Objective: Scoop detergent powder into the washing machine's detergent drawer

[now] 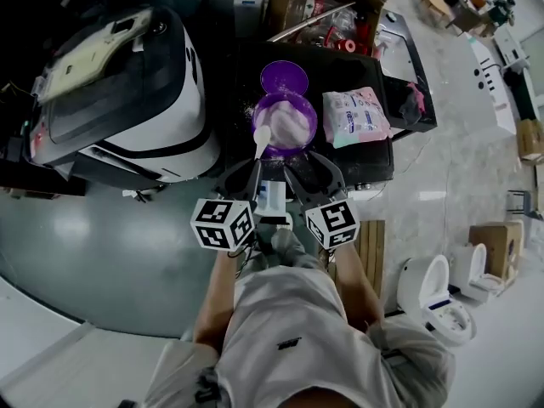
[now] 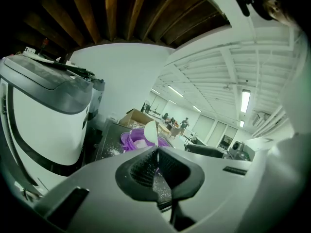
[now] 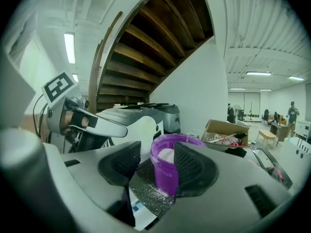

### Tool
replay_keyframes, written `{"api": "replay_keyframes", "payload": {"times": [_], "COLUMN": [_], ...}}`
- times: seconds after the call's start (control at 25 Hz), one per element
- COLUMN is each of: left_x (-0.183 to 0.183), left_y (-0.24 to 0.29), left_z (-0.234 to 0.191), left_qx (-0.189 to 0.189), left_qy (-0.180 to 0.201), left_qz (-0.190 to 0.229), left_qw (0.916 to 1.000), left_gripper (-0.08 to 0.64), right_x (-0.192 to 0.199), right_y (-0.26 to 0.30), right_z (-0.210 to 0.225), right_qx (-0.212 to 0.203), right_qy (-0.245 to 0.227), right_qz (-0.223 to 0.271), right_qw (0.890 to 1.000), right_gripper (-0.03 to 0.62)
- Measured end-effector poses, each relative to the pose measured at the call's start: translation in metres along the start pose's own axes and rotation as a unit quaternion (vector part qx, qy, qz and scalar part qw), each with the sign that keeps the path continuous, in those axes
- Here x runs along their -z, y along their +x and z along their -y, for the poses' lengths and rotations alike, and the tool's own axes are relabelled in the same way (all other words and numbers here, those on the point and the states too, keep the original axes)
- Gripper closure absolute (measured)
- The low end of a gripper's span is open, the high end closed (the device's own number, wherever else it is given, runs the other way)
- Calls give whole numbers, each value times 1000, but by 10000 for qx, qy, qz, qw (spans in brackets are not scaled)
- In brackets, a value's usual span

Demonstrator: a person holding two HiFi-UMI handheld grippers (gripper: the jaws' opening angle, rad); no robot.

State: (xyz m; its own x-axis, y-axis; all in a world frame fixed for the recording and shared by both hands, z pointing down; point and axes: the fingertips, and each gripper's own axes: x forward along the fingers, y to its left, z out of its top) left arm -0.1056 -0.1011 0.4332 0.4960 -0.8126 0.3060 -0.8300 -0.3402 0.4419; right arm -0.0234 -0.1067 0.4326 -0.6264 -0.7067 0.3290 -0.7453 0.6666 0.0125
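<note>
A purple jar (image 1: 285, 124) holding white powder stands on the black table (image 1: 374, 155), with its purple lid (image 1: 284, 78) lying behind it. My left gripper (image 1: 254, 173) is shut on the handle of a white spoon (image 1: 261, 139), whose bowl hangs over the jar's near rim. In the left gripper view the spoon (image 2: 151, 132) sticks up from the shut gripper (image 2: 156, 152) in front of the jar (image 2: 132, 139). My right gripper (image 1: 314, 172) is open just before the jar. The jar (image 3: 167, 166) shows between its spread jaws (image 3: 156, 168). The white washing machine (image 1: 127, 92) stands to the left.
A pink-and-white detergent bag (image 1: 355, 117) lies right of the jar. An open cardboard box (image 1: 323, 11) sits behind the table. Spilled powder (image 2: 114, 151) dots the tabletop. A wooden pallet (image 1: 371, 245) and a white appliance (image 1: 438, 300) stand on the floor to the right.
</note>
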Motion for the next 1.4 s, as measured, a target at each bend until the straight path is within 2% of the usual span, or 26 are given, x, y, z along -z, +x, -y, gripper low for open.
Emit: {"api": "replay_keyframes", "payload": {"times": [0.44, 0.8, 1.16, 1.4], "left_x": [25, 61, 97, 122], "left_y": [-53, -74, -80, -81], "left_z": [-19, -18, -10, -5], "left_qx": [29, -298, -766, -939], "left_qy": [-12, -142, -225, -228], "left_qz": [-58, -187, -224, -296], "left_qw": [10000, 9993, 9966, 9949], "left_gripper": [545, 545, 545, 545], "right_x": [6, 31, 71, 93], "right_y": [-16, -24, -36, -45], "right_z": [-50, -67, -64, -64], "right_qx": [152, -186, -638, -803], "right_qy": [-41, 46, 197, 241], "right_qz": [-26, -163, -363, -469], "right_qw": [9999, 9997, 9971, 9954], "right_gripper": [396, 396, 394, 395]}}
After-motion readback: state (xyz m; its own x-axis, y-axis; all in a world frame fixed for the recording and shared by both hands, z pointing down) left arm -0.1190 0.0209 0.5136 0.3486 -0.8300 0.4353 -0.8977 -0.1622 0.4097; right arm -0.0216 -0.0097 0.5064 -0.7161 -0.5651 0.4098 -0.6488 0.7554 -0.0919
